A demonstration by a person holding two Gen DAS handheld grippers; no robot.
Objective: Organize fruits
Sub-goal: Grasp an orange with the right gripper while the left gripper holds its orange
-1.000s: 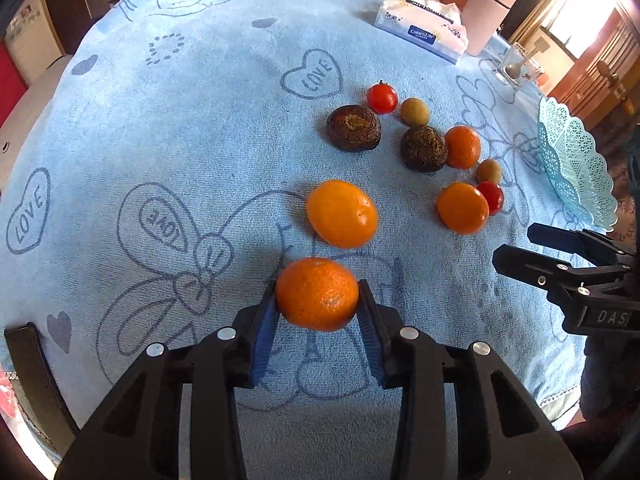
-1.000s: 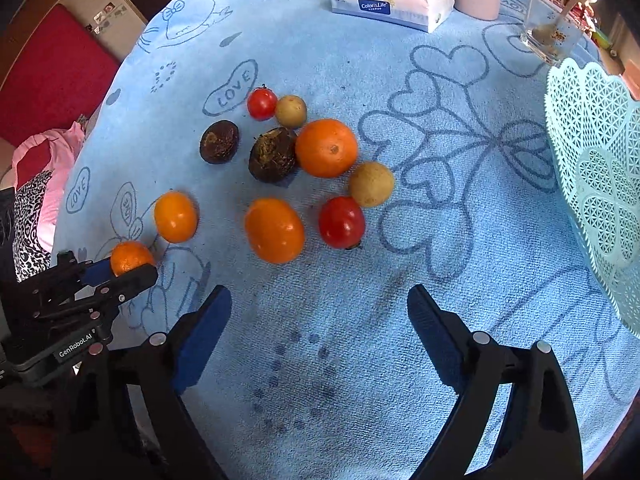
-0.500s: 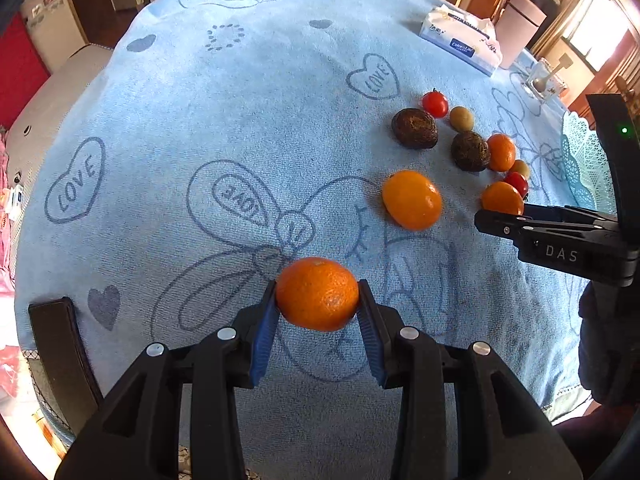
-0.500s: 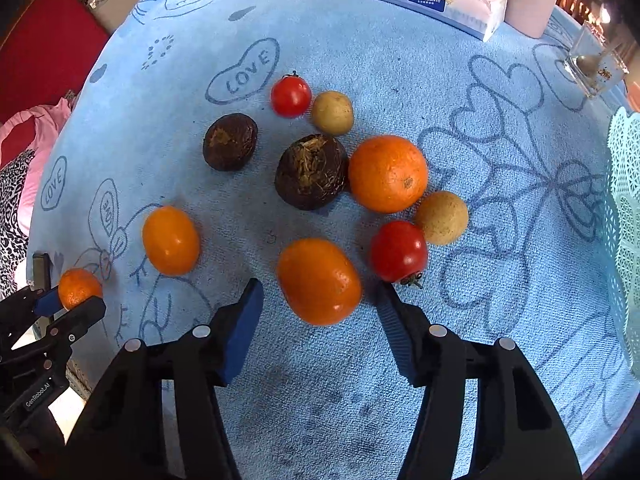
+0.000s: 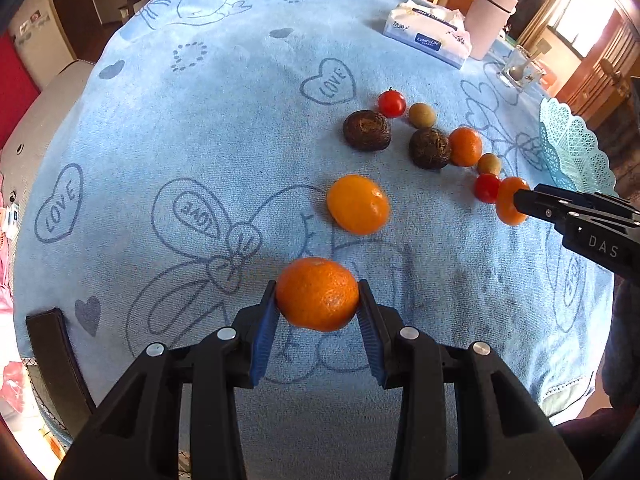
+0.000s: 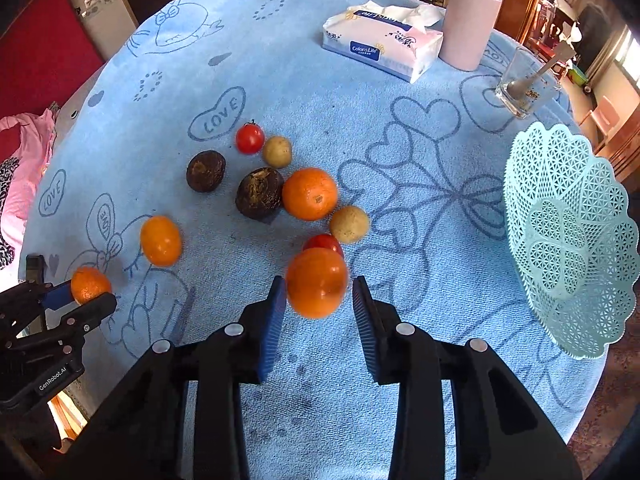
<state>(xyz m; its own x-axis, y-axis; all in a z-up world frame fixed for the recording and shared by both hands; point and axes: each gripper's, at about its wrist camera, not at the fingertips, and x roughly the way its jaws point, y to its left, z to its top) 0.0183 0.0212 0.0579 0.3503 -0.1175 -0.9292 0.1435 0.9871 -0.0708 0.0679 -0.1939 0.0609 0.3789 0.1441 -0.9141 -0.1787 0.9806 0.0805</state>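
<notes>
Left wrist view: the left hand-held gripper (image 5: 318,304) is clamped on a mandarin (image 5: 317,293), its blue pads pressing both flanks, held above the counter (image 5: 200,128). A second mandarin (image 5: 358,204) lies just ahead on the cloth. The rest of the fruit sits farther right, near the basket (image 5: 572,152).

Right wrist view: the right hand-held gripper (image 6: 319,300) straddles an orange (image 6: 317,282); its left pad touches, but a small gap shows on the right, so its jaws are apart. A tomato (image 6: 323,242) sits right behind.

These citrus look light and firm, with slightly slick peel. They are best gripped across the widest part, gently enough not to bruise.
</notes>
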